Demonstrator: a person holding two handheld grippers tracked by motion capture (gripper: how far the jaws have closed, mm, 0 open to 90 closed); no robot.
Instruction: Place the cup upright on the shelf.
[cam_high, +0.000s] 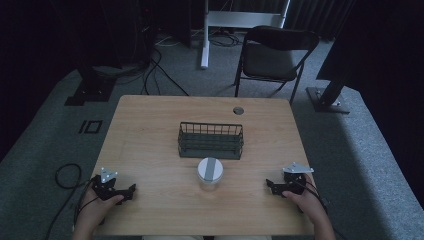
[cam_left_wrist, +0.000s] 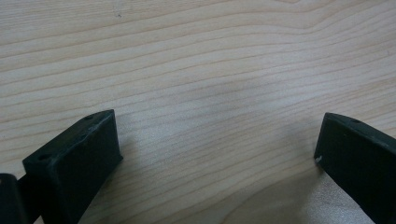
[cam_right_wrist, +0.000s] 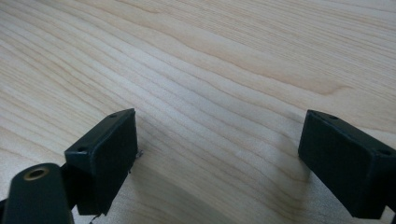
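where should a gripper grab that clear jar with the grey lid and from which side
Probably around the jar's round clear body just below the lid, coming in level from the right with the right gripper. The jar stands upright, and the wire basket sits close behind it, so the far side is cramped. The left gripper has a similarly open path from the left. Both grippers' jaws are spread wide over bare table.

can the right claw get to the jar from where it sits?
Probably yes: bare table lies between the right claw and the jar, its jaws stand open, and the basket sits behind the jar.
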